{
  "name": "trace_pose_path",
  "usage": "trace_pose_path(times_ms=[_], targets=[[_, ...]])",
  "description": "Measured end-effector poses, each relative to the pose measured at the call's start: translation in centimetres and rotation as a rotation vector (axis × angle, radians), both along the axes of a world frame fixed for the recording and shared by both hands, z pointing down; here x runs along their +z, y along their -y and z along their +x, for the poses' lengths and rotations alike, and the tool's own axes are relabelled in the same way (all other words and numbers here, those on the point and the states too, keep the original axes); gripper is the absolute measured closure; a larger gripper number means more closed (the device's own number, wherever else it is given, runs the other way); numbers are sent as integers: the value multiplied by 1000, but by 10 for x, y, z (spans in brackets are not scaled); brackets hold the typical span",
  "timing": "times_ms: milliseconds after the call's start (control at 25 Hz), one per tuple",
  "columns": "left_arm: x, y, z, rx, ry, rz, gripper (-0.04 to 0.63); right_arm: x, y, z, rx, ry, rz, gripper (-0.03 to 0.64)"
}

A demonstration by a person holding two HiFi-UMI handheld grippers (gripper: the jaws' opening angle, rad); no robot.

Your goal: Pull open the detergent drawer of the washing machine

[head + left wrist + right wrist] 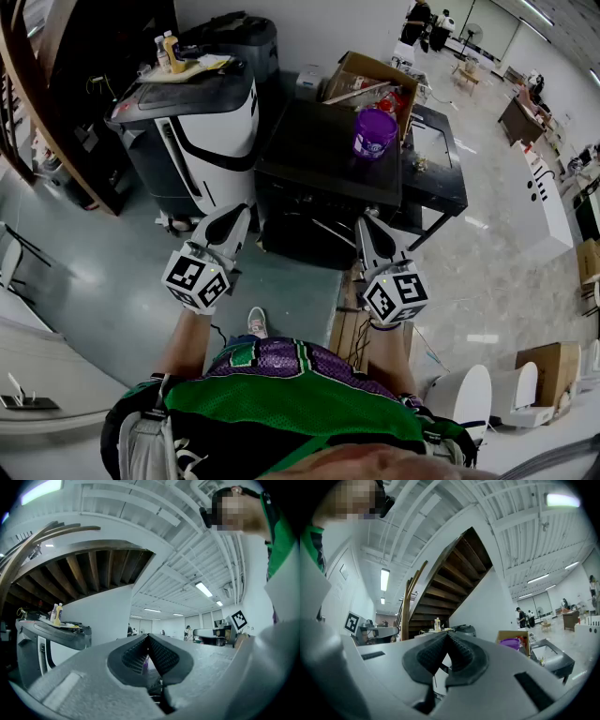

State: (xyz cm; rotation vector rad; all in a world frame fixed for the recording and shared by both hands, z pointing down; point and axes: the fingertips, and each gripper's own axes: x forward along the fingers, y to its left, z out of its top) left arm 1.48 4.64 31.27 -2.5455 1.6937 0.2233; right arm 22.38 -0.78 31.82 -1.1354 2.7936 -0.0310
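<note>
A black box-shaped washing machine (323,155) stands in front of me, seen from above, with a purple tub (375,131) on its top. Its front face is in shadow and I cannot make out a detergent drawer. My left gripper (243,212) is held level just short of the machine's near left corner, jaws together, nothing between them. My right gripper (364,224) hangs near the machine's near right corner, also shut and empty. In the left gripper view the pads (157,653) meet at the tip. In the right gripper view the pads (459,651) meet too.
A grey-and-white machine (192,117) with bottles (170,52) on top stands to the left. A cardboard box (370,80) sits behind the purple tub, a black-framed table (433,164) to the right. A wooden stair (440,583) rises at far left. People (520,617) stand far back.
</note>
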Motion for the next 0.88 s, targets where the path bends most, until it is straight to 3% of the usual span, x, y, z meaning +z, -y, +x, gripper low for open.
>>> trace_pose_path(times_ms=[480, 880], targets=[[6, -11, 4, 21, -43, -11, 578, 11, -9, -1, 4, -10, -22, 617], [13, -10, 0, 15, -49, -28, 578, 19, -8, -14, -57, 27, -43, 617]])
